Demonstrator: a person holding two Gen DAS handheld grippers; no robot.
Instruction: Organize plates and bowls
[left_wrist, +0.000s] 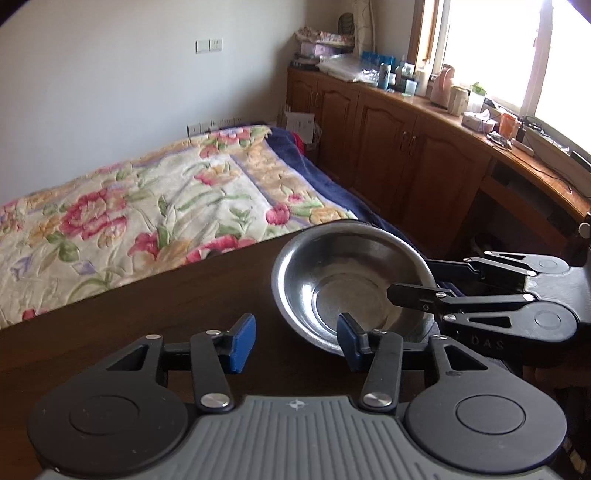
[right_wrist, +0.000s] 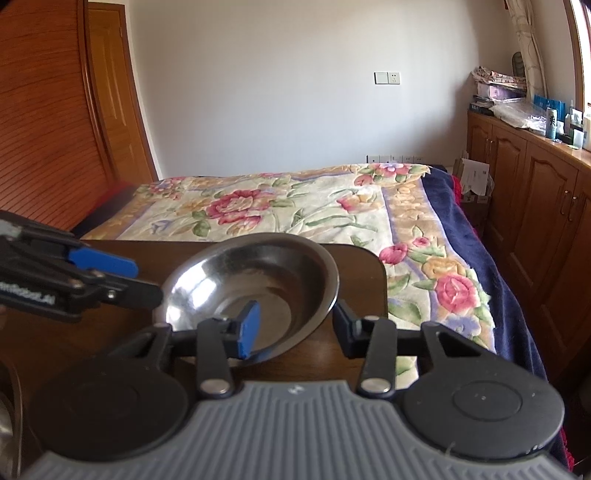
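Observation:
A shiny steel bowl sits near the far right corner of the dark wooden table and looks tipped toward me. My left gripper is open, and its right blue pad stands against the bowl's near rim. From the right, my right gripper reaches over the bowl's edge. In the right wrist view the bowl has its rim between the wide-apart fingers of my right gripper: the left pad is inside and the right one outside. My left gripper hovers at the bowl's left rim.
Beyond the table lies a bed with a floral blanket. Wooden cabinets with a cluttered top run along the right under a bright window. A wooden wardrobe stands on the left. A metal edge shows at the lower left.

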